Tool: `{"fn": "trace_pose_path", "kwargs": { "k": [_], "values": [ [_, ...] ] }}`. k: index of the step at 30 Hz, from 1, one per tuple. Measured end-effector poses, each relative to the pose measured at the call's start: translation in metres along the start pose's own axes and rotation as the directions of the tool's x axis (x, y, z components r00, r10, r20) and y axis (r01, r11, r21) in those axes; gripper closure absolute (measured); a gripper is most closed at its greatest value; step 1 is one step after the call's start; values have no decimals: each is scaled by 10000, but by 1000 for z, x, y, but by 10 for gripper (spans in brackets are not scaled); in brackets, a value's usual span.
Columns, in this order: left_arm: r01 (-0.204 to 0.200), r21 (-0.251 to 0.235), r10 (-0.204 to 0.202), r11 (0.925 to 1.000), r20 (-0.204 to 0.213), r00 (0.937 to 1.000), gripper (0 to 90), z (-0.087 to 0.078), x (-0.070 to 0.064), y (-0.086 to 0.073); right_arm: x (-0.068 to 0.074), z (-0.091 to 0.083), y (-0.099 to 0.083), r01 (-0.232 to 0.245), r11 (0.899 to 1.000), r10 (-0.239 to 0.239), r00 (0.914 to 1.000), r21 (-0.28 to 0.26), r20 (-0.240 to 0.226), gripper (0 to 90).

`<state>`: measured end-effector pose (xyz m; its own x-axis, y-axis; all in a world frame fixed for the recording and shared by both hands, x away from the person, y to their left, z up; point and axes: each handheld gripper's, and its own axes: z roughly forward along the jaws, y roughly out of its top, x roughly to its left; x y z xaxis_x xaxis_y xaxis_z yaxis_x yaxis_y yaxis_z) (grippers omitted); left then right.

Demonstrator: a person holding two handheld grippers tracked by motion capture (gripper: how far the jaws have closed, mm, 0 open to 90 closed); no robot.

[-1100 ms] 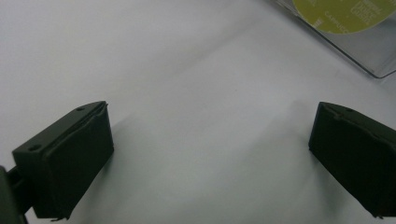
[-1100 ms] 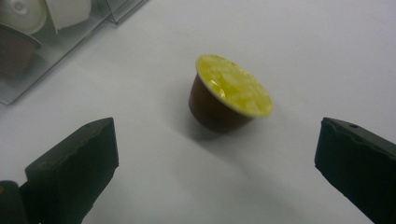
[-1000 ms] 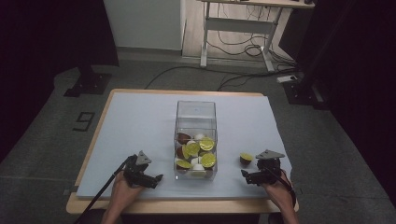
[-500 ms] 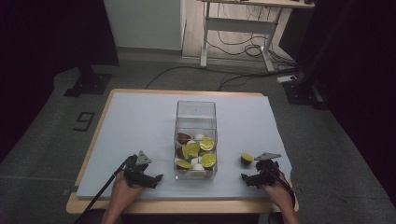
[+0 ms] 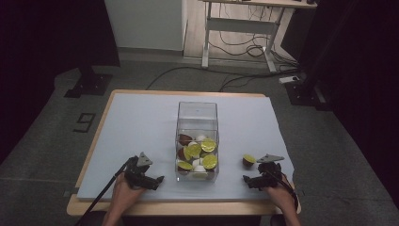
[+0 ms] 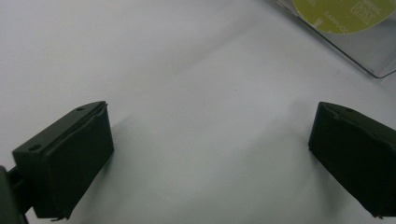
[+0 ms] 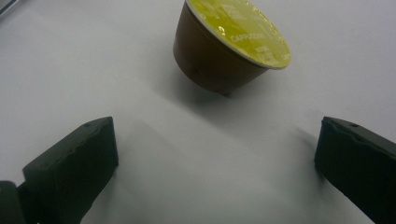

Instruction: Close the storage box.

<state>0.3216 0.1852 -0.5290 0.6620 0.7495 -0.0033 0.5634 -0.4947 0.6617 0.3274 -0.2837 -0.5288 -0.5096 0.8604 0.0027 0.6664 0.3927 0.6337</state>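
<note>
A clear plastic box [image 5: 197, 123] stands mid-table and holds several brown capsules with yellow-green lids and some white ones. One more brown capsule [image 5: 248, 160] [image 7: 224, 46] with a yellow-green lid lies tilted on the mat, right of the box. My right gripper [image 5: 246, 179] [image 7: 217, 144] is open and empty, and the capsule sits just beyond its jaws. My left gripper [image 5: 158, 180] [image 6: 210, 135] is open and empty on the mat, left of the box. The box's near corner [image 6: 373, 56] lies ahead of it to the right, with a yellow lid [image 6: 345, 14] behind the wall.
A pale mat [image 5: 141, 122] covers the wooden table [image 5: 94, 207]. Both hands rest near the front edge. A cable [image 5: 106, 193] trails from the left gripper off the table. Beyond the table there are a desk frame [image 5: 235, 28] and floor cables.
Both grippers have drifted slightly toward the table's front edge. The box and the loose capsule have not moved.
</note>
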Motion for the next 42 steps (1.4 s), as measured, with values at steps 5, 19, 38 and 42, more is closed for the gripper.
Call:
{"fn": "trace_pose_path", "kwargs": {
  "k": [5,19,38,42],
  "values": [
    [-1,-10,1,10000,0,10000,0,0,0,0,0,0,1,16,10000,-16,10000,68,0,0],
    [-10,-248,20,9997,411,9992,0,-8,-2,2,9,-14,9,420,9968,-421,9991,-683,-4,28],
    [-940,-1404,1064,9856,838,9908,120,-32,-25,17,33,-30,24,795,9856,-937,9915,-1491,-905,56],
    [-1080,-1535,1235,9822,953,9878,145,-36,-29,22,38,-32,27,860,9833,-1081,9850,-1602,-1346,74]
  ]
}}
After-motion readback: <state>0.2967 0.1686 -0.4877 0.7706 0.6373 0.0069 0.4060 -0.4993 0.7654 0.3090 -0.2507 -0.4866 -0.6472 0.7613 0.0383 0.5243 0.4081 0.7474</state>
